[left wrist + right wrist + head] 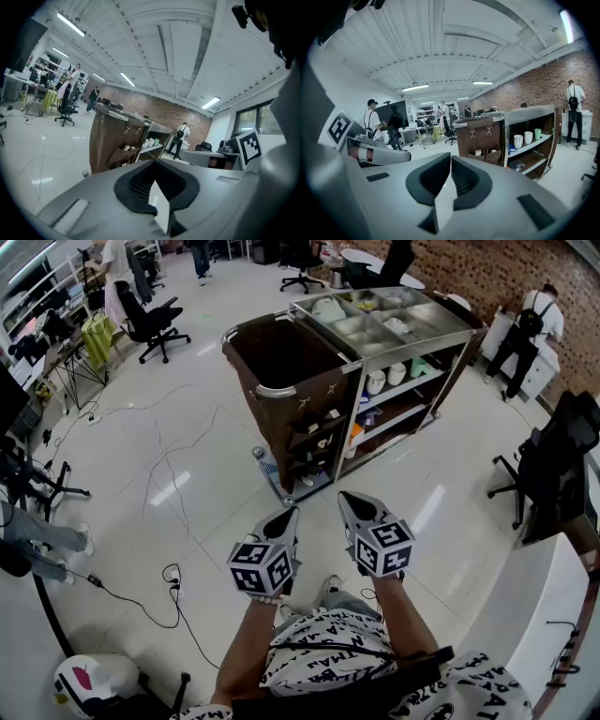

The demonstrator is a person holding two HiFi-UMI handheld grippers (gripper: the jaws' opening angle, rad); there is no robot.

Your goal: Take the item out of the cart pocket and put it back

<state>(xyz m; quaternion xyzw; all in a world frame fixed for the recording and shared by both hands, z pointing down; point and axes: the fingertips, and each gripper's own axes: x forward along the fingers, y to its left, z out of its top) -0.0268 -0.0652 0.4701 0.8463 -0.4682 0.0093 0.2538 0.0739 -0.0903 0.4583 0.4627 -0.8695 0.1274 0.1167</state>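
The cart (384,320) stands a few steps ahead of me. A brown bag (281,362) hangs on its near end, and brown side pockets (314,432) below it hold small pale items. Both grippers are held close to my body, well short of the cart. My left gripper (281,521) points at it with its jaws together and nothing between them. My right gripper (354,507) is likewise shut and empty. The left gripper view shows the closed jaw tips (154,161) below the cart's pockets (123,152). The right gripper view shows shut tips (451,157) and the pockets (485,152).
Cups and bottles stand on the cart's shelves (394,381). Cables (169,577) trail over the glossy floor at left. Office chairs (150,320) stand at the back left, and a black chair (553,456) and a white counter (534,606) at right. A person (525,329) stands by the brick wall.
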